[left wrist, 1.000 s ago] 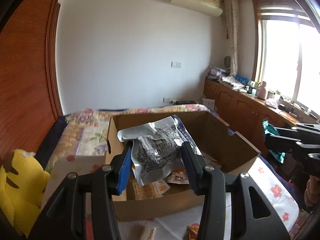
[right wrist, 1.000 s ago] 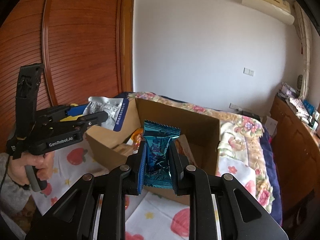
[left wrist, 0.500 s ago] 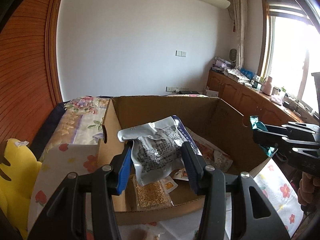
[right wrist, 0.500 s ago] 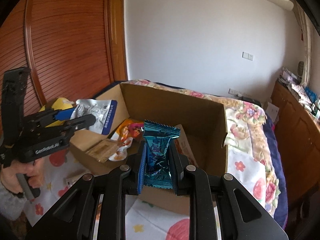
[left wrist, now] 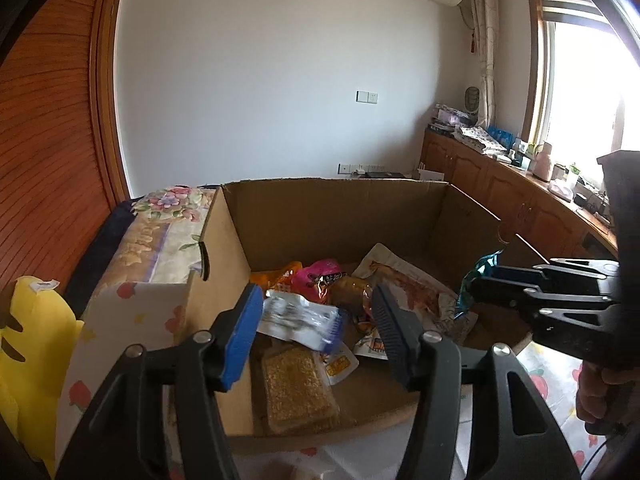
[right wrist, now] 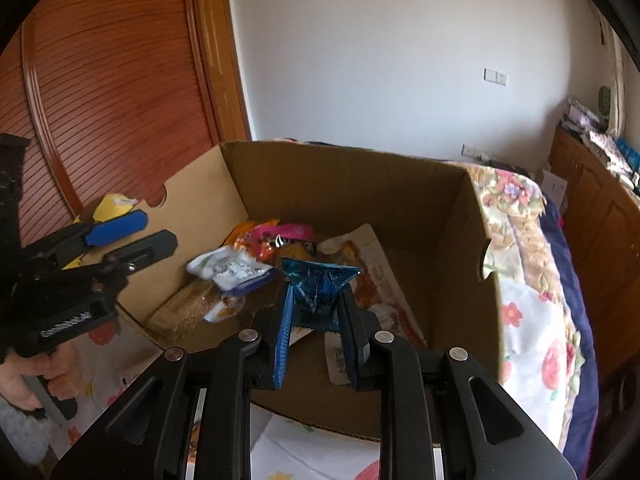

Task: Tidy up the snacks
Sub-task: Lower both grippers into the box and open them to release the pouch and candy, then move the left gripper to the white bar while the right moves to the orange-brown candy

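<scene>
An open cardboard box (left wrist: 332,216) (right wrist: 352,184) holds several snack packets. My left gripper (left wrist: 316,328) is open over its near left corner; it also shows in the right wrist view (right wrist: 132,232). The silver-and-blue packet (left wrist: 300,320) (right wrist: 230,272) lies loose in the box below it, blurred. My right gripper (right wrist: 314,320) is shut on a teal foil packet (right wrist: 320,288) and holds it over the box's near right part; this gripper (left wrist: 476,292) and the teal packet (left wrist: 476,280) also show in the left wrist view.
In the box lie a pink packet (left wrist: 320,276), an orange packet (left wrist: 276,280), a flat golden-brown cracker pack (left wrist: 298,388) and a large white pouch (left wrist: 408,292). A floral quilt (right wrist: 528,280) flanks the box. A yellow plush toy (left wrist: 28,352) sits at left. Wooden cabinets (left wrist: 520,208) line the right wall.
My left gripper opened and let go of the silver-and-blue packet, which dropped into the box. Both grippers moved closer over the box; the right one still holds the teal packet.
</scene>
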`<state>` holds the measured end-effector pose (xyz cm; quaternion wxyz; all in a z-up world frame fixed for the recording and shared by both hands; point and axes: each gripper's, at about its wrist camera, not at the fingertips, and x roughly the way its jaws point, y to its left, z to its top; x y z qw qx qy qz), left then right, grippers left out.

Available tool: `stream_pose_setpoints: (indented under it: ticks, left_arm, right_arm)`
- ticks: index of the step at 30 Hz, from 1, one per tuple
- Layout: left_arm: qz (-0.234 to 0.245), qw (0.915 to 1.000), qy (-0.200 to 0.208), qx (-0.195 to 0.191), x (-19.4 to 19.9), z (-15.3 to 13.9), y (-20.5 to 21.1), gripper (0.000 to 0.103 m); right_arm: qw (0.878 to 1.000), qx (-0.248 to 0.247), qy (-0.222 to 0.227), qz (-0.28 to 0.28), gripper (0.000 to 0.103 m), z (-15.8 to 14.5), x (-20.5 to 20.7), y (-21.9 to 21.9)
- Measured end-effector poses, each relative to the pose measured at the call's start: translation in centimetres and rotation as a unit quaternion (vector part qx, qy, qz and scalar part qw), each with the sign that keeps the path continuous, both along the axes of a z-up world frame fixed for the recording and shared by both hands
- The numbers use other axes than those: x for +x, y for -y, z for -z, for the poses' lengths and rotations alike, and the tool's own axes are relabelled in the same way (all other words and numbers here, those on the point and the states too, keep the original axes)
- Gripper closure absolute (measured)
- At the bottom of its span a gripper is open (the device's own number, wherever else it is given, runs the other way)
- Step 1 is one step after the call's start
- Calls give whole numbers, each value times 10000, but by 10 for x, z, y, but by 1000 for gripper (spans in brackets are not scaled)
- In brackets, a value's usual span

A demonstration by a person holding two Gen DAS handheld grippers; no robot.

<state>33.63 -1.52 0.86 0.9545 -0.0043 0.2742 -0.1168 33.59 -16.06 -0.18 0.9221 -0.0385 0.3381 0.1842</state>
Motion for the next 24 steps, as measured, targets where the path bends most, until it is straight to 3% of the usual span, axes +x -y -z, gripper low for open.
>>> stream_pose_setpoints:
  ticks: [6, 12, 24]
  left_arm:
    - [11, 10000, 76, 56, -14, -7, -5, 45]
    - [37, 9998, 131, 137, -39, -17, -10, 45]
    - [119, 9994, 234, 215, -94, -28, -14, 45]
  right_arm:
    - [10000, -19, -30, 5, 72, 1, -4, -1]
    - [10000, 32, 68, 11, 71, -8, -18, -4]
    - [9991, 91, 398, -67, 71, -37, -86, -11]
